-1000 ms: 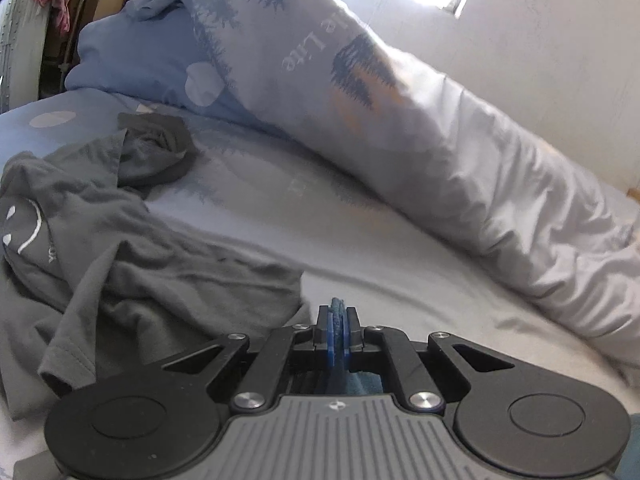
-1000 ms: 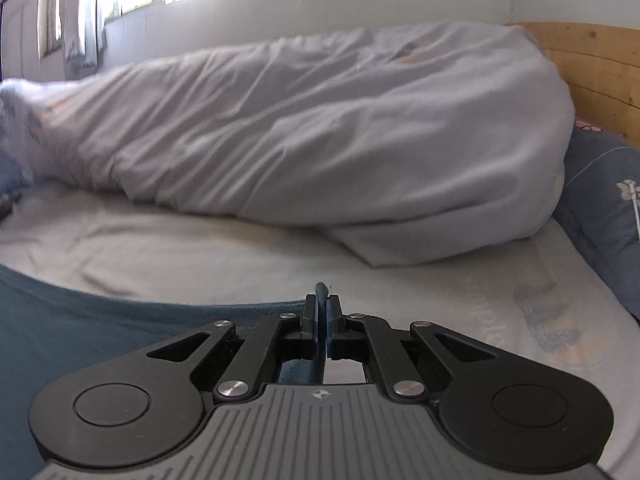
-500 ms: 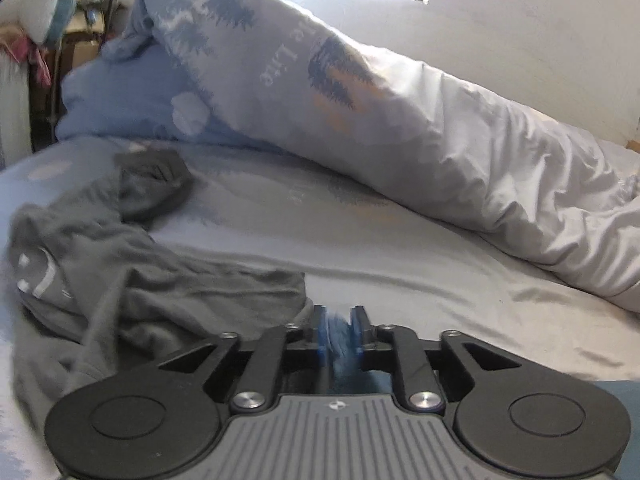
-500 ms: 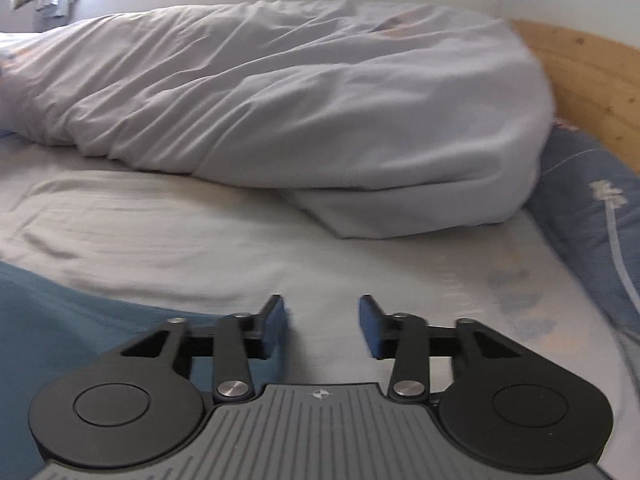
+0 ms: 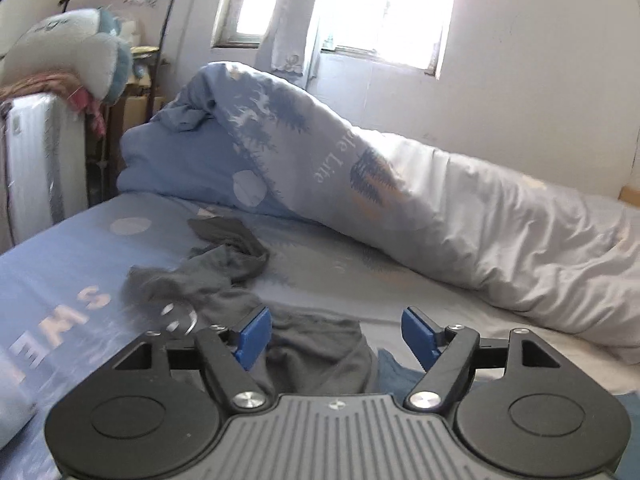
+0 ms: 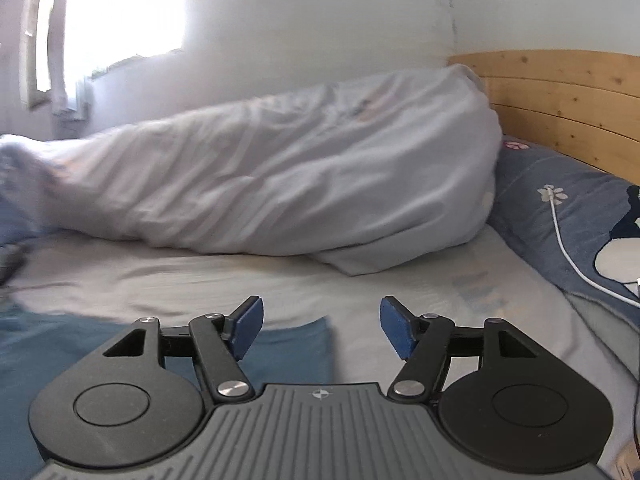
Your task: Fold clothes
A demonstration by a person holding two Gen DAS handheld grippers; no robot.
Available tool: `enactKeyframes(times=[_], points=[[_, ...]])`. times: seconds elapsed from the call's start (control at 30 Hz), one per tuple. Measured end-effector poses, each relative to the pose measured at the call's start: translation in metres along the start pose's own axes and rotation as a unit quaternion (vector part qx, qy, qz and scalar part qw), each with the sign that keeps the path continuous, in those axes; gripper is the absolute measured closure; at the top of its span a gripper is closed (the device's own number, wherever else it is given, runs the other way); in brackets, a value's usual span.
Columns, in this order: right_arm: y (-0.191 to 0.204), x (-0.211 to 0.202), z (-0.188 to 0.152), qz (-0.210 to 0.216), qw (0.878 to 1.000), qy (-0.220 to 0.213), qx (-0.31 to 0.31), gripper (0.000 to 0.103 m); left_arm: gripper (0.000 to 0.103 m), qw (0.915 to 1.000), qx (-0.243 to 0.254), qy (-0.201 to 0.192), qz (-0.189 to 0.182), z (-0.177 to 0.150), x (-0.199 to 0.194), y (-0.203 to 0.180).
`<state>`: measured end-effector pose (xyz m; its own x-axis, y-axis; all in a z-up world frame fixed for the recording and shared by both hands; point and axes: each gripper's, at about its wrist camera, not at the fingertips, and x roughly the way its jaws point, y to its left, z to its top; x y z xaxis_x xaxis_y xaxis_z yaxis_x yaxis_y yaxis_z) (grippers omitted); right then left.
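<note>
Both claws stand spread and hold nothing: the left claw [image 5: 336, 334] hangs over a crumpled grey garment [image 5: 224, 292] heaped on the bed [image 5: 72, 264] from its 12 toward 10 o'clock. The right claw [image 6: 320, 328] hangs above a blue garment [image 6: 288, 352] lying flat with a straight edge. By that, the blue piece looks smoothed or folded, though its full outline is hidden, while the grey heap wants folding.

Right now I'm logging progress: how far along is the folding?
Done: the blue garment lies flat on the bed with a straight edge. In hand: nothing; the left hand-held gripper and right hand-held gripper are open. Left: the grey shirt lies crumpled.
</note>
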<state>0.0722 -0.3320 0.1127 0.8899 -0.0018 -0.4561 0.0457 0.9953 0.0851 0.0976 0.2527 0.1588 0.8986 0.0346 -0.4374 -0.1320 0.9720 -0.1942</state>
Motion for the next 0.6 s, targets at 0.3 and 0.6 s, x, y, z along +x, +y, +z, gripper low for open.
enactKeyframes(times=[0.3, 0.6], points=[[0.055, -0.141, -0.025, 0.079, 0.996, -0.045, -0.008, 0.019, 0.018, 0.9954, -0.062, -0.012, -0.073, -0.021, -0.146, -0.015], [0.129, -0.148, -0.099, 0.194, 0.978, -0.051, 0.064, 0.017, 0.017, 0.9765, -0.195, 0.018, -0.090, -0.120, -0.171, -0.004]])
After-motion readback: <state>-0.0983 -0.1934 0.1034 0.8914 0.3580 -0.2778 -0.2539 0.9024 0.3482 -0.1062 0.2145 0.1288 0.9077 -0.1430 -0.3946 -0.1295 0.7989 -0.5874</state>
